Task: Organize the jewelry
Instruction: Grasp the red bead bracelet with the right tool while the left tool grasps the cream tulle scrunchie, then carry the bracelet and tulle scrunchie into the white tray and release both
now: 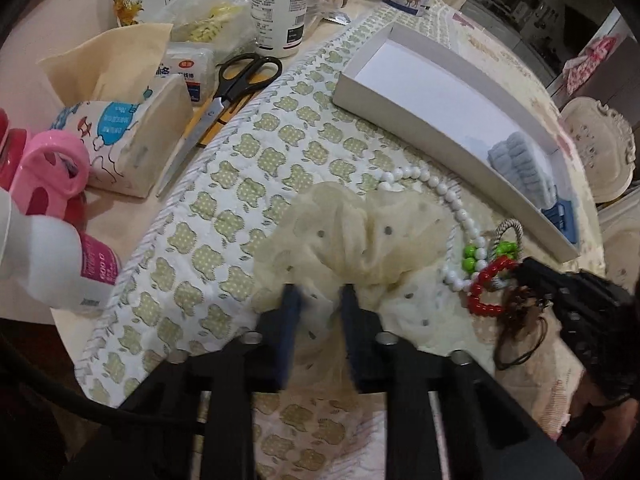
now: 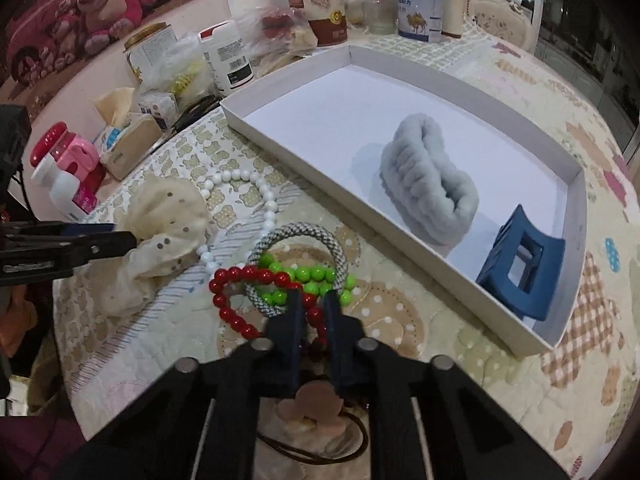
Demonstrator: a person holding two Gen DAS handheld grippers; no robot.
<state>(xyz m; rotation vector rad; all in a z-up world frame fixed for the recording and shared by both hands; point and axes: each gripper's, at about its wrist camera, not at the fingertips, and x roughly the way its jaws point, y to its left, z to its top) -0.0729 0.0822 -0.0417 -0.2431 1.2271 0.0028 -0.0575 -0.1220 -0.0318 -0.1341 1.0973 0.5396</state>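
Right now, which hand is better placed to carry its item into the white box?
Right. The right gripper is shut on the red bead bracelet, beside the white box; the left gripper pinches the cream scrunchie farther away.

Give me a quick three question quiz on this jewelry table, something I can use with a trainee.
1. True or false: the white box already holds a fluffy blue scrunchie and a blue hair clip.
2. What is the left gripper closed on?
A. scissors
B. cream scrunchie
C. white bead necklace
3. What colour is the bead bracelet that the right gripper has shut on?

Key: 1 true; 2 B; 3 red.
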